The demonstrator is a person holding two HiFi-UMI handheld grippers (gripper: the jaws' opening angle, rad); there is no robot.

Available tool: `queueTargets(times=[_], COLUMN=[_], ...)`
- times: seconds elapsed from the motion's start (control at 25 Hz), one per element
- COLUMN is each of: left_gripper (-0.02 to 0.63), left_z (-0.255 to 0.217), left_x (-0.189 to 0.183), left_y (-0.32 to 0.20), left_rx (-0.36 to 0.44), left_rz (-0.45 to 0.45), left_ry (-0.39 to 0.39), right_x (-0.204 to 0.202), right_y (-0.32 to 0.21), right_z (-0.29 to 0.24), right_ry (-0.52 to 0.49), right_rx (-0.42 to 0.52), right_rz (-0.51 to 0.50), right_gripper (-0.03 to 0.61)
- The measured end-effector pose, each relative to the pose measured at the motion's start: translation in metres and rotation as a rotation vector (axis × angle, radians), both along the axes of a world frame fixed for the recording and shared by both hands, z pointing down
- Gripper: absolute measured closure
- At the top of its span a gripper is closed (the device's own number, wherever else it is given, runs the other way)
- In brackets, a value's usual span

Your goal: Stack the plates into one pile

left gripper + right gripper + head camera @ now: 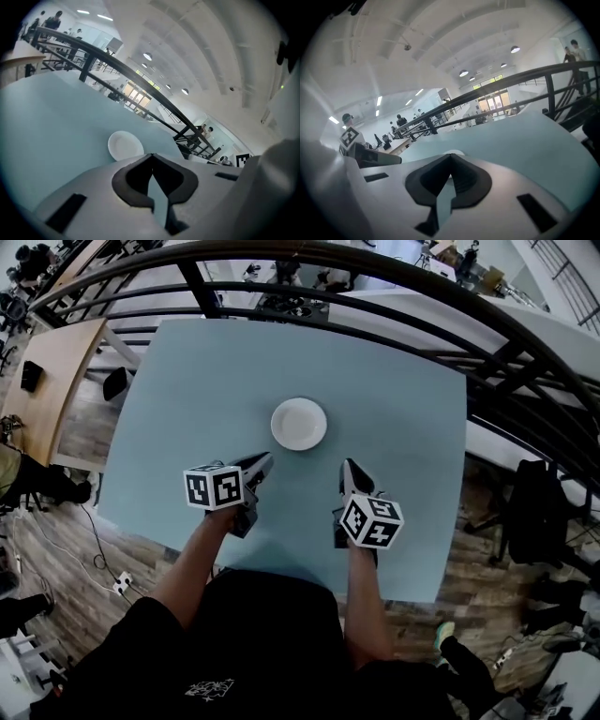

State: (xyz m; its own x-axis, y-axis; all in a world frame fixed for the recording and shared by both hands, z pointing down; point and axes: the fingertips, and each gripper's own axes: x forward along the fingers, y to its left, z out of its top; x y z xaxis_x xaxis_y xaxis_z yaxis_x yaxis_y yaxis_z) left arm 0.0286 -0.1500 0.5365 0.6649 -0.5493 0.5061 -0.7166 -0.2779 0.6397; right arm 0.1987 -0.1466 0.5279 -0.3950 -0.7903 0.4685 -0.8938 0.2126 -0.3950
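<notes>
A white round plate pile (299, 424) lies in the middle of the pale blue table (187, 381); how many plates are in it I cannot tell. The left gripper view shows the same plate (125, 145) just beyond the jaws. In the right gripper view only its rim (454, 152) peeks over the jaws. My left gripper (265, 461) hovers a little to the near left of the plate, jaws closed, nothing between them. My right gripper (350, 466) hangs to the near right of it, also shut and empty. Both are held above the table, apart from the plate.
A black metal railing (394, 310) curves round the far and right sides of the table. Beyond it stand white tables and a wooden desk (47, 371). A black bag on a chair (539, 507) sits at the right. People stand in the hall's background.
</notes>
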Motion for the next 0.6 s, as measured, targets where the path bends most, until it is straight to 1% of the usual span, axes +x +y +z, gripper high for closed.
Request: queueTargets(times=[0.16,0.32,0.48,0.6], left_gripper=[0.604,0.604,0.604,0.604], left_z=[-0.030,-0.077,-0.123,-0.147], left_x=[-0.002,-0.009,-0.015,-0.029], left_y=[0.000,-0.004,-0.014,-0.019], left_rx=[0.121,0.293,0.433,0.498], left_rz=[0.073,0.127,0.152,0.154], left_ry=[-0.072,-0.149,-0.173,-0.164], right_x=[-0.007,-0.022,-0.035,-0.052], right_y=[0.006,0.004,-0.002,-0.003], right_z=[-0.033,-0.084,-0.126,-0.148], right_ry=[0.065,0.126,0.155,0.177], right_rx=[0.074,0.178,0.268,0.313], right_rz=[0.019,0.023,0.026,0.017], right_gripper=[0.571,0.571,0.571,0.571])
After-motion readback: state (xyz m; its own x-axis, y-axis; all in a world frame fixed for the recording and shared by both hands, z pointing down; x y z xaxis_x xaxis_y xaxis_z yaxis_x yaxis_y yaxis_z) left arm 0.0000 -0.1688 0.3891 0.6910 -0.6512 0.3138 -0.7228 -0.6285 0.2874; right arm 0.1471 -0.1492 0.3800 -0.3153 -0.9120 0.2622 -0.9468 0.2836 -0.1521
